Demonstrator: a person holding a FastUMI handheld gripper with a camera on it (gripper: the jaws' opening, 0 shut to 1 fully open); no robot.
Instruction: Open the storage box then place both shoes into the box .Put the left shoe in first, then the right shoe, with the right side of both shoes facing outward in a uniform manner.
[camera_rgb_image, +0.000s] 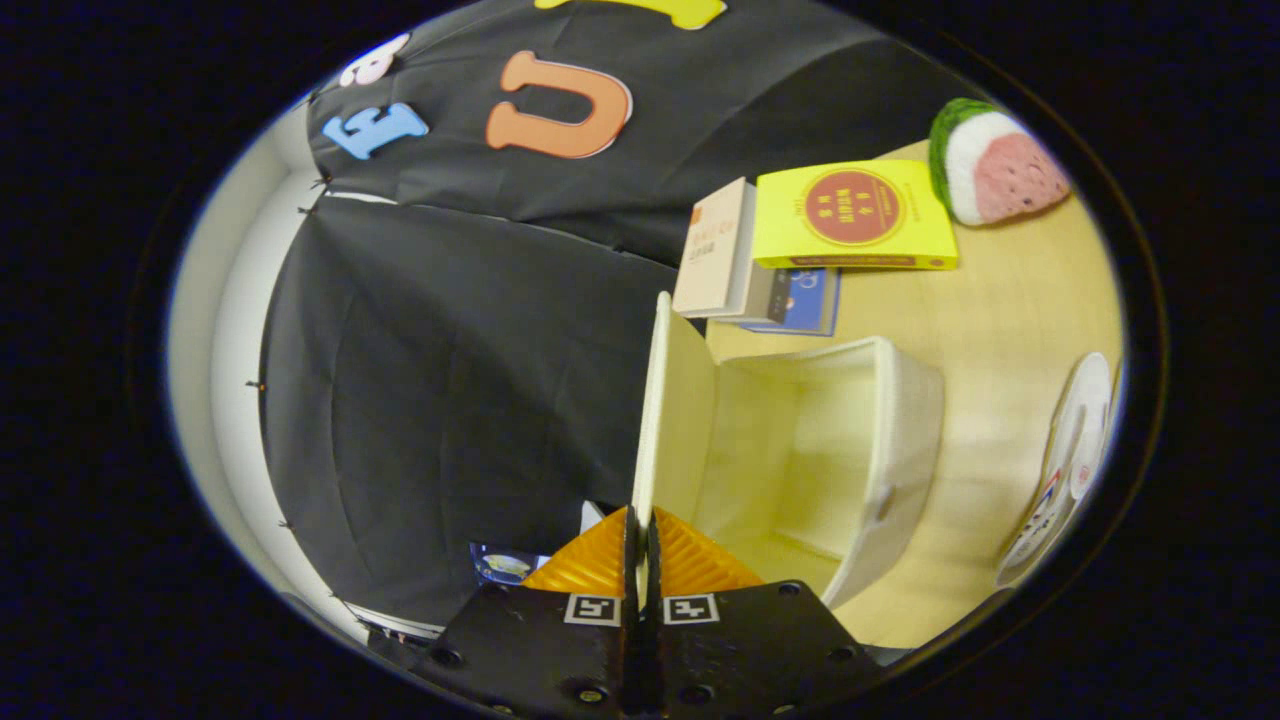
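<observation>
Cream box is standing open and empty on the tabletop, its lid swung upright, gripper jaws pinching the lid's edge.

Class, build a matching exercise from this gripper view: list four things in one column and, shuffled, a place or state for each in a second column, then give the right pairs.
1. lid
2. storage box
3. yellow book
4. watermelon toy

A. open, nothing inside
B. pinched between the fingers of the gripper
C. beyond the box, beside the stacked books
D. on the table past the yellow book

Pairs: 1-B, 2-A, 3-C, 4-D
</observation>
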